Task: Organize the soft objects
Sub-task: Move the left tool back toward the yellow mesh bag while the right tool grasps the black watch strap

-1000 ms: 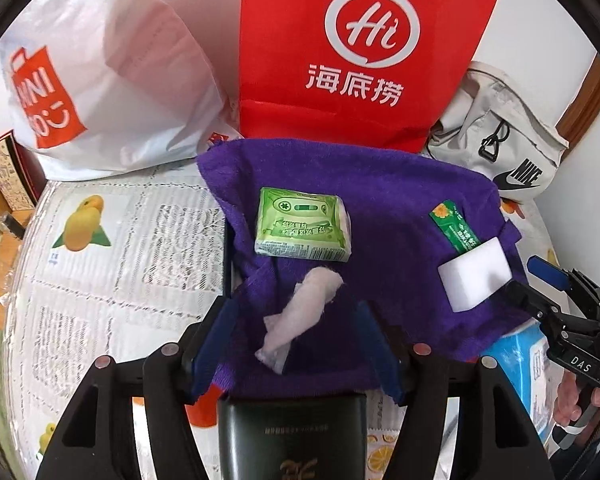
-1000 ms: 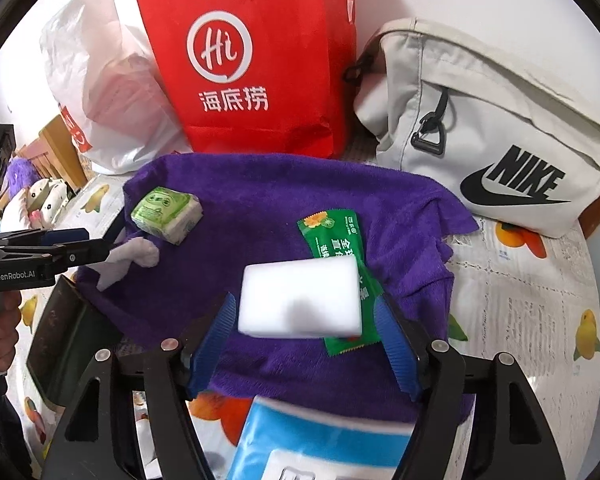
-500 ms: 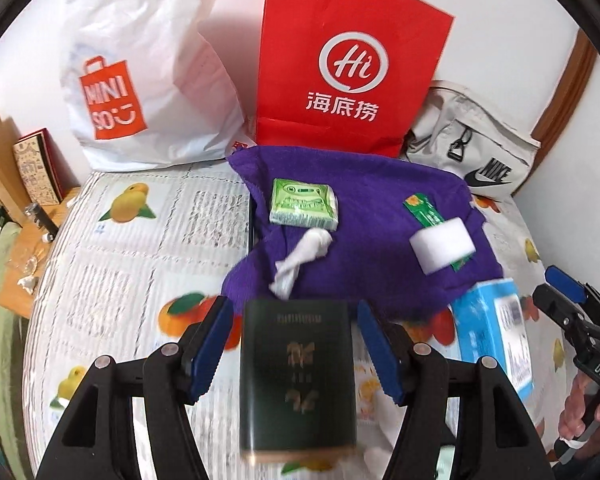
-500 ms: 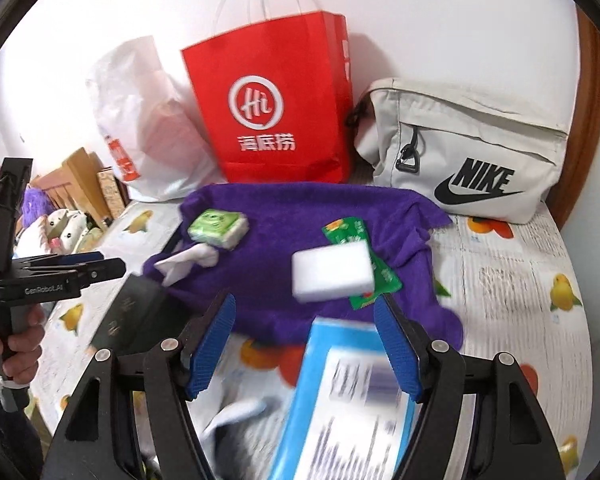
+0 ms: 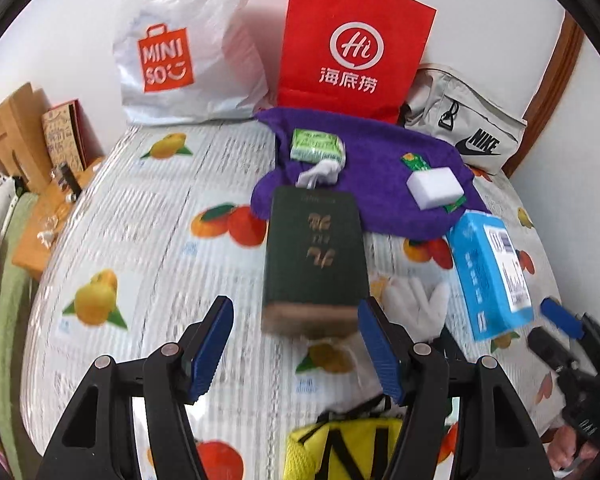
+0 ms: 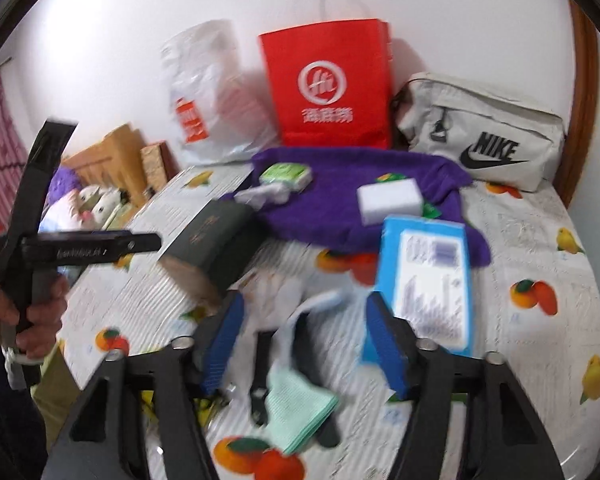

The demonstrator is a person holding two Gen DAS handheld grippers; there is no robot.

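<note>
The cloth (image 5: 148,248) covering the table is white with printed oranges and yellow fruit. A purple towel (image 5: 379,184) carries a green pack (image 5: 317,146), a white sponge (image 5: 435,186) and a green sachet (image 5: 415,162). The box (image 5: 313,252) is dark green (gold lettering), the carton (image 5: 487,268) blue. The bag (image 5: 351,44) behind is red with white print.

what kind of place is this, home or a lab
Probably a home, likely a bedroom: a fruit-print cover spread over what looks like a bed, shopping bags against the wall, and stuffed toys at the side.
</note>
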